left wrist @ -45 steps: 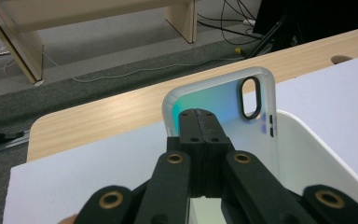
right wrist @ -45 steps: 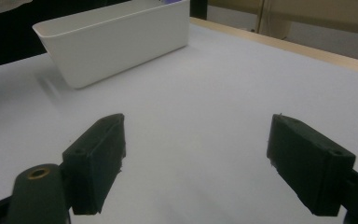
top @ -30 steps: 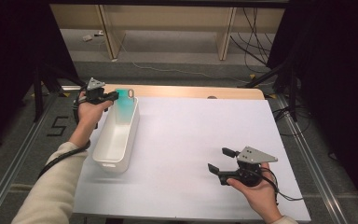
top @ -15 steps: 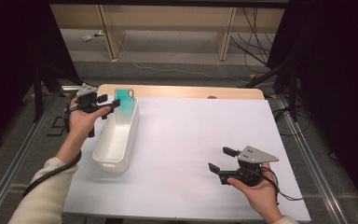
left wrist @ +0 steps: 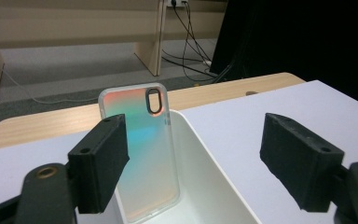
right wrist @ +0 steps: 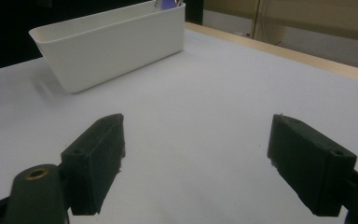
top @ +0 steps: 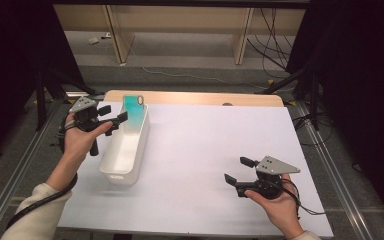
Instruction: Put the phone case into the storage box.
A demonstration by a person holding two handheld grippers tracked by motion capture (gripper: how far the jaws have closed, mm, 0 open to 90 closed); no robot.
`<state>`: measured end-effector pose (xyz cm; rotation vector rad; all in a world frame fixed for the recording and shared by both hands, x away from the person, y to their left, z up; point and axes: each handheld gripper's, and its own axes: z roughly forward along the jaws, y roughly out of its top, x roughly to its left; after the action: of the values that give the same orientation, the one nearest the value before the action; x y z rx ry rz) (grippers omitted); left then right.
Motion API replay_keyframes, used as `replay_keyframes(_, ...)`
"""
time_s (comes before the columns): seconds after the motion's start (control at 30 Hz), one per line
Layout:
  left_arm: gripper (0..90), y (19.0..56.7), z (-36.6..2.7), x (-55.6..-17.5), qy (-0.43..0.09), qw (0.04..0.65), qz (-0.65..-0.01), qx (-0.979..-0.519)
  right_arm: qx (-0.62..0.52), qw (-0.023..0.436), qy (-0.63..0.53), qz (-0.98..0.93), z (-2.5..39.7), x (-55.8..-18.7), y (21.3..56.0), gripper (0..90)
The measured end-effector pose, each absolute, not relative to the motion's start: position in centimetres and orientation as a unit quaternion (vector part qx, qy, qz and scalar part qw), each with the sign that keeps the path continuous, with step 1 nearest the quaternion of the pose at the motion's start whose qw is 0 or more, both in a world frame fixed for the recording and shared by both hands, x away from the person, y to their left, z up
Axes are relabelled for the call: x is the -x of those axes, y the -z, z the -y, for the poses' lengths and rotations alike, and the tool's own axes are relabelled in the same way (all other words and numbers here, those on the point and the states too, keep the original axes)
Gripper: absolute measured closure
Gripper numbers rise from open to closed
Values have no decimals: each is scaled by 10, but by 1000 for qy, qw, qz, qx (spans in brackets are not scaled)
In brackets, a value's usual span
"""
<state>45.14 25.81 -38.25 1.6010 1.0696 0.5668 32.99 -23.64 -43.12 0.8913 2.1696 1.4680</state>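
Observation:
A clear phone case [top: 132, 113] with a teal-to-orange sheen stands upright inside the far end of a long white bin [top: 125, 150], leaning on its end wall. In the left gripper view the phone case [left wrist: 142, 149] rises just beyond the jaws, its camera cut-out at the top. My left gripper [top: 113, 117] hovers open at the bin's left rim, close to the case but apart from it. My right gripper [top: 239, 170] rests low over the white table sheet at the front right, open and holding nothing. The white bin [right wrist: 112, 44] lies far ahead of the right jaws.
A white sheet [top: 215, 145] covers the table, with a wooden strip [top: 205, 98] showing along its far edge. Metal rails [top: 330, 165] run down both sides of the table. Cables [top: 275, 30] and wooden shelf legs stand on the floor beyond.
My left gripper has drawn back to the left, away from the phone case, which stays standing in the bin. The right gripper has not moved.

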Motion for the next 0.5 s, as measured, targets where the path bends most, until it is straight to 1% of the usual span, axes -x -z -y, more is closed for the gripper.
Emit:
replay_keyframes(0.17, 192, 381, -256, -440, -243, 539, -435, -679, -321, 180, -520, -771, 236, -329, 431, 201)
replay_keyframes(0.23, 179, 381, -254, -435, -241, 541, -432, -680, -314, 190, -527, -766, 236, -331, 432, 200)
replay_keyframes(0.33, 163, 381, -252, -429, -235, 543, -430, -682, -325, 174, -519, -771, 236, -329, 431, 200)
replay_keyframes(0.4, 154, 381, -251, -424, -236, 544, -425, -684, -324, 175, -519, -771, 236, -329, 431, 199)
replay_keyframes(0.47, 151, 381, -249, -419, -233, 545, -422, -686, -317, 190, -523, -768, 236, -331, 431, 199)
replay_keyframes(0.5, 149, 382, -248, -417, -233, 546, -421, -686, -323, 182, -523, -768, 236, -330, 431, 199)
